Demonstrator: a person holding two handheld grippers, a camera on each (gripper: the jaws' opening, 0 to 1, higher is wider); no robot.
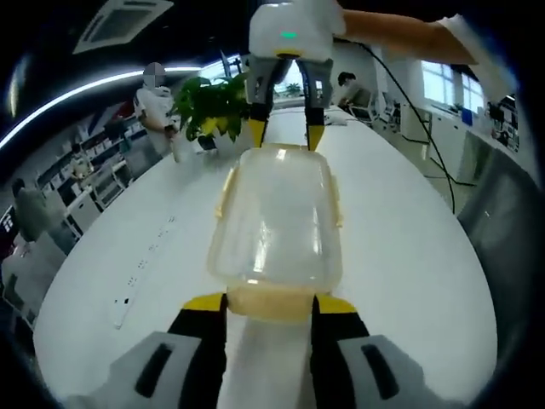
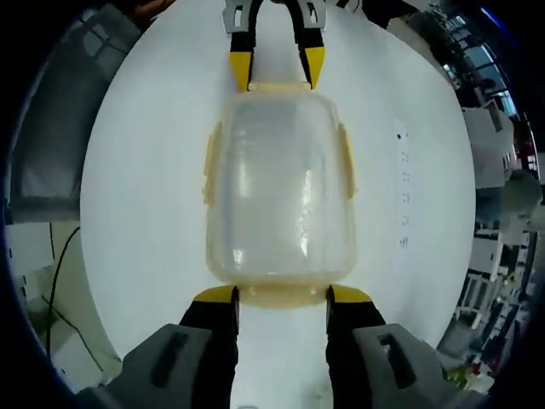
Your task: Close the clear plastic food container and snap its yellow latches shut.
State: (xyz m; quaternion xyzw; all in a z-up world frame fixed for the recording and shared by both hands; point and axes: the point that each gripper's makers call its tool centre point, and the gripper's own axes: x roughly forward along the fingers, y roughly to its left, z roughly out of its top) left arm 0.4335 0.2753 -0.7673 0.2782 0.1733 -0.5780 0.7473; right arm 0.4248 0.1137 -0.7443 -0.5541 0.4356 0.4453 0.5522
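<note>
Clear plastic food container (image 2: 279, 187) with yellow latches, lid on, sits on the white table (image 2: 145, 170); contents unclear. Left tool (image 1: 269, 308) and right tool (image 2: 281, 298) each stand wide, straddling opposite end latches.

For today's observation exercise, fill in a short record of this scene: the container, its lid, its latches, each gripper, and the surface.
container: clear plastic food container, lying on the table between the two grippers
lid: on top of the container
latches: yellow latches, one on each long side and one at each end
left gripper: open, jaws astride one end latch
right gripper: open, jaws astride the opposite end latch
surface: white table
</note>
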